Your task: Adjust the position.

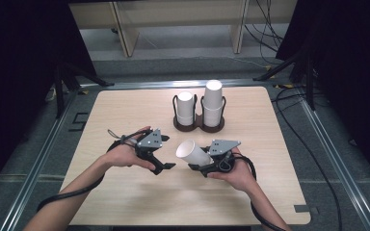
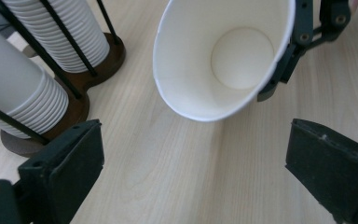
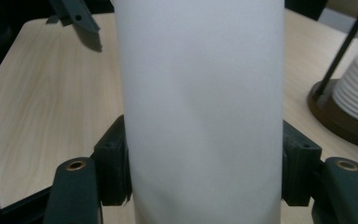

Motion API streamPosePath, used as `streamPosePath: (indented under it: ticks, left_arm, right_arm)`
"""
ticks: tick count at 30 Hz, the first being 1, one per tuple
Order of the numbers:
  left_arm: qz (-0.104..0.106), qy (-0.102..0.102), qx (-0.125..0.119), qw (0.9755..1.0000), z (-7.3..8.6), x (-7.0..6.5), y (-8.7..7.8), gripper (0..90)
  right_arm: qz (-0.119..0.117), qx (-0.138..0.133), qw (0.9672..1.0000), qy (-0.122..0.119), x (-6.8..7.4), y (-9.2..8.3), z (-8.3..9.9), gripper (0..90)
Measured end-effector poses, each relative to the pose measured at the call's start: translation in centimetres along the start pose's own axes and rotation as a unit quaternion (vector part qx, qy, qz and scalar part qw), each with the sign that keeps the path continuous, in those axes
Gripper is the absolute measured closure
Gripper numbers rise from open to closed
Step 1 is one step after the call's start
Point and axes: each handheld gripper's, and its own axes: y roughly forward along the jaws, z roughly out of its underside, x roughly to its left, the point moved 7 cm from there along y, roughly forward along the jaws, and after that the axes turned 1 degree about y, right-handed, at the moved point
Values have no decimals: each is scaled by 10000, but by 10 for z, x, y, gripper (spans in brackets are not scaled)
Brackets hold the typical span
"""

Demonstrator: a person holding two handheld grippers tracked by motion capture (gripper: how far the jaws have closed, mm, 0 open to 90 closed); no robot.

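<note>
Cup (image 1: 193, 152) is lying sideways above the bench (image 1: 125, 202), clamped in the right gripper (image 1: 207, 166), mouth pointing at the left gripper (image 1: 166, 167). Left jaws are wide apart with nothing between them (the cup mouth sits just ahead of them). Looks like a handover or the right hand going solo. The holder (image 1: 198, 126) with its two stacks sits behind, so next up is probably flipping the cup and dropping it onto a stack without crushing it.
</note>
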Motion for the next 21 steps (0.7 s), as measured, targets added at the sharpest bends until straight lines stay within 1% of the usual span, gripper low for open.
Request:
streamPosePath:
  ticks: [1, 2, 3, 4, 5, 6, 7, 8, 9, 10, 11, 12, 13, 14, 15, 16, 17, 18, 19, 20, 21]
  left_arm:
    - [-70, -172, -195, 9996, 2, -2, 1, 37]
    - [-106, -276, -304, 9991, 5, -4, 2, 37]
    - [-128, -329, -360, 9987, 7, -5, 2, 36]
    - [-184, -418, -513, 9976, 9, -7, 3, 34]
    - [-255, -524, -592, 9965, 12, -8, 4, 34]
    - [-384, -708, -776, 9937, 17, -10, 4, 34]
    - [-384, -708, -776, 9937, 17, -10, 4, 34]
    - [-452, -798, -855, 9921, 20, -10, 4, 34]
    - [-620, -978, -1062, 9876, 24, -11, 4, 34]
    - [-702, -1076, -1109, 9855, 27, -11, 4, 35]
    - [-766, -1111, -1136, 9843, 30, -11, 3, 36]
    - [-814, -1175, -1285, 9814, 31, -11, 4, 36]
    - [-929, -1230, -1305, 9794, 33, -11, 4, 38]
    - [-994, -1265, -1341, 9778, 35, -12, 4, 40]
    - [-1081, -1290, -1367, 9762, 37, -13, 3, 40]
    - [-1092, -1348, -1363, 9754, 39, -14, 3, 46]
    - [-1092, -1348, -1363, 9754, 39, -14, 3, 50]
    - [-1090, -1376, -1421, 9742, 40, -15, 3, 50]
    - [-1149, -1402, -1455, 9726, 41, -15, 2, 50]
    - [-1153, -1485, -1535, 9701, 42, -16, 2, 52]
    - [-1155, -1499, -1532, 9699, 43, -18, 2, 52]
  right_arm:
    - [35, -23, 10000, 43, -1, -1, 1, 351]
    - [109, -164, 9997, 132, -1, -1, 1, 351]
    - [151, -204, 9995, 168, -2, -2, 3, 351]
    - [192, -256, 9993, 208, -3, -2, 3, 351]
    - [270, -361, 9987, 251, -4, -2, 4, 351]
    - [353, -449, 9978, 326, -5, -3, 6, 351]
    - [353, -449, 9978, 326, -5, -3, 6, 351]
    - [373, -546, 9972, 360, -6, -3, 6, 351]
    - [530, -664, 9957, 381, -8, -5, 7, 351]
    - [581, -639, 9952, 465, -8, -6, 8, 350]
    - [628, -737, 9942, 477, -9, -6, 8, 350]
    - [630, -738, 9943, 452, -9, -7, 9, 350]
    - [727, -730, 9933, 521, -10, -8, 10, 350]
    - [722, -810, 9926, 544, -10, -7, 10, 350]
    - [813, -802, 9924, 456, -12, -9, 11, 350]
    - [834, -905, 9913, 458, -12, -8, 10, 350]
    - [834, -905, 9913, 458, -12, -8, 10, 350]
    - [897, -891, 9907, 496, -12, -8, 11, 350]
    - [900, -866, 9907, 531, -11, -8, 12, 349]
    - [888, -881, 9901, 630, -9, -7, 12, 349]
    - [924, -944, 9892, 631, -8, -6, 12, 349]
